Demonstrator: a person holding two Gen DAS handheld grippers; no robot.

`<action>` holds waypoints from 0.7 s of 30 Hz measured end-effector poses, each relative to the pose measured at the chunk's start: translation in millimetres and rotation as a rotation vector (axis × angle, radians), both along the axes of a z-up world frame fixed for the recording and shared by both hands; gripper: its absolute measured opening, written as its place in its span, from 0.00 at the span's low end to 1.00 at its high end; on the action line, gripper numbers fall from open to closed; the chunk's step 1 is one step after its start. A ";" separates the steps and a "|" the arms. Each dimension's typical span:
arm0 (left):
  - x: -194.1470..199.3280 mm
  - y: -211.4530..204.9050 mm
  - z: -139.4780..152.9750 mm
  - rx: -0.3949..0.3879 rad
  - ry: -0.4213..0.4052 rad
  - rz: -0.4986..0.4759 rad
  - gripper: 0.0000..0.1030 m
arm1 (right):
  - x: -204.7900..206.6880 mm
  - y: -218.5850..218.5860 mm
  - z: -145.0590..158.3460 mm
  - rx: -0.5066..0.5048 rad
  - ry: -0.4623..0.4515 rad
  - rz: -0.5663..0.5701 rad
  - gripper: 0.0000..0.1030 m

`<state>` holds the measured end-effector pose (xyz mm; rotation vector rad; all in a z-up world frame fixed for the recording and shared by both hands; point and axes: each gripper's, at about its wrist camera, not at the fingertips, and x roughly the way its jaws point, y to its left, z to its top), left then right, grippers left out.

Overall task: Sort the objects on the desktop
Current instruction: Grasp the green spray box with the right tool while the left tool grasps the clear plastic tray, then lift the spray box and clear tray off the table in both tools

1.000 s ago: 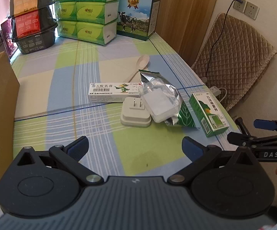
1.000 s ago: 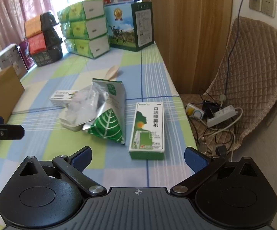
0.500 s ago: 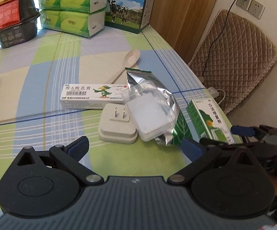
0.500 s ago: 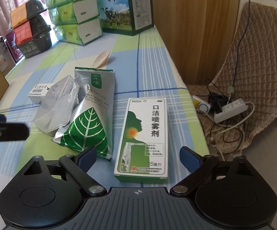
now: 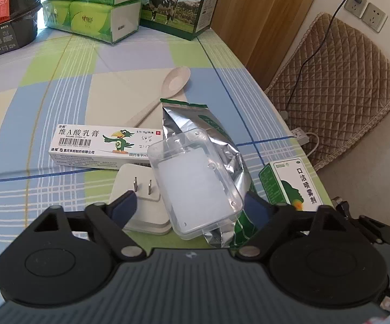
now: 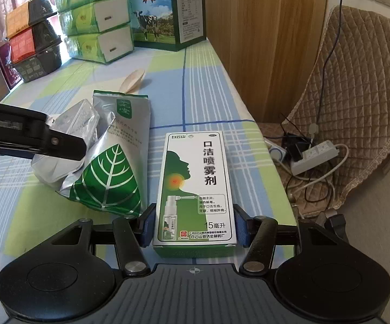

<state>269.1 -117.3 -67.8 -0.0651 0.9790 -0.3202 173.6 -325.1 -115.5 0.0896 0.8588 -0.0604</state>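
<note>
right gripper (image 6: 193, 225) has its pads pressed on both sides of the green throat spray box (image 6: 196, 186), near right table edge; left gripper (image 5: 188, 206) spread wide around the clear plastic case (image 5: 197, 181) atop the foil pouch (image 5: 221, 145)

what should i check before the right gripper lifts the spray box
1. Right gripper pads on both long sides of the spray box: ok.
2. Pads fully pressed against the box: cannot tell.
3. Grip centred: not ok, pads sit at the near end, so the far end may droop.
4. Box free of the foil pouch: ok, a strip of table shows between them.
5. Left gripper out of the lift path: ok, off to the side, open around the clear case.
6. Drop-off spot: cannot tell, none in view.
</note>
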 end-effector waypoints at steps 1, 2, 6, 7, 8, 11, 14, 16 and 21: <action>0.1 -0.7 -0.9 0.001 0.001 -0.002 0.67 | -0.9 0.5 0.1 0.002 0.002 0.000 0.52; -0.5 -1.2 -1.7 0.001 0.002 -0.005 0.61 | -1.9 1.1 0.3 0.003 0.004 0.001 0.52; -10.8 1.8 -2.6 0.042 -0.001 -0.029 0.52 | -8.7 2.1 2.1 0.012 0.014 -0.013 0.52; -16.1 4.1 -2.5 0.049 -0.001 -0.040 0.52 | -11.1 2.2 3.1 0.017 0.017 -0.019 0.52; -22.5 7.0 -2.0 0.055 -0.007 -0.050 0.52 | -13.8 2.2 4.2 0.020 0.021 -0.023 0.52; -45.3 16.5 -0.5 0.103 -0.024 -0.065 0.52 | -22.6 3.6 8.5 0.034 0.037 -0.037 0.52; -70.5 29.1 -1.8 0.126 -0.017 -0.075 0.52 | -28.2 9.5 18.9 0.001 0.028 -0.035 0.52; -87.5 35.7 -3.7 0.145 -0.013 -0.081 0.52 | -28.4 15.2 23.7 0.003 0.048 -0.025 0.52; -119.0 51.2 -7.5 0.165 0.007 -0.066 0.52 | -32.4 36.5 25.8 -0.031 0.087 0.014 0.52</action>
